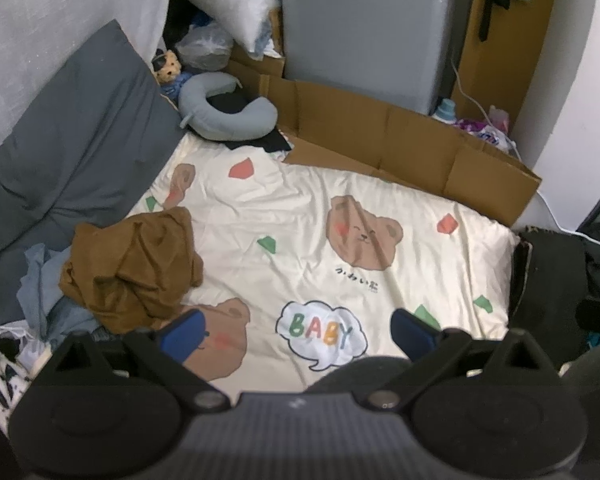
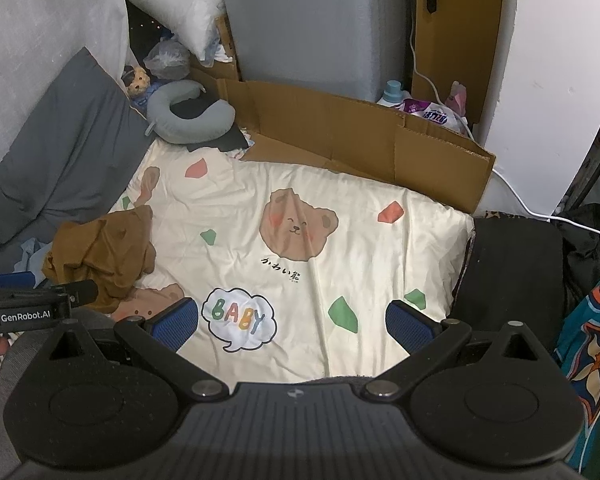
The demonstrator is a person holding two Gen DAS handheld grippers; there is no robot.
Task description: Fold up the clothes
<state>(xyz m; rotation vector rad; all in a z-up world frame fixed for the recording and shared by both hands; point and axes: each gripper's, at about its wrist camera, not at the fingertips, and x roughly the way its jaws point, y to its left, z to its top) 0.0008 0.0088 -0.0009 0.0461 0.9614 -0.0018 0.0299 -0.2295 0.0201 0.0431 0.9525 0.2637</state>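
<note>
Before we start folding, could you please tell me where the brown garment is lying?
In both wrist views the brown garment lies crumpled at the left edge of the bear-print quilt, beside the grey pillow.

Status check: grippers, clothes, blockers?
Left gripper open, empty. Right gripper open, empty. Brown garment crumpled at the bear-print sheet's left edge, untouched. Nothing in the way.

Both grippers are held side by side, the left gripper (image 1: 300, 332) and right gripper (image 2: 292, 324) spread wide, nothing gripped.
</note>
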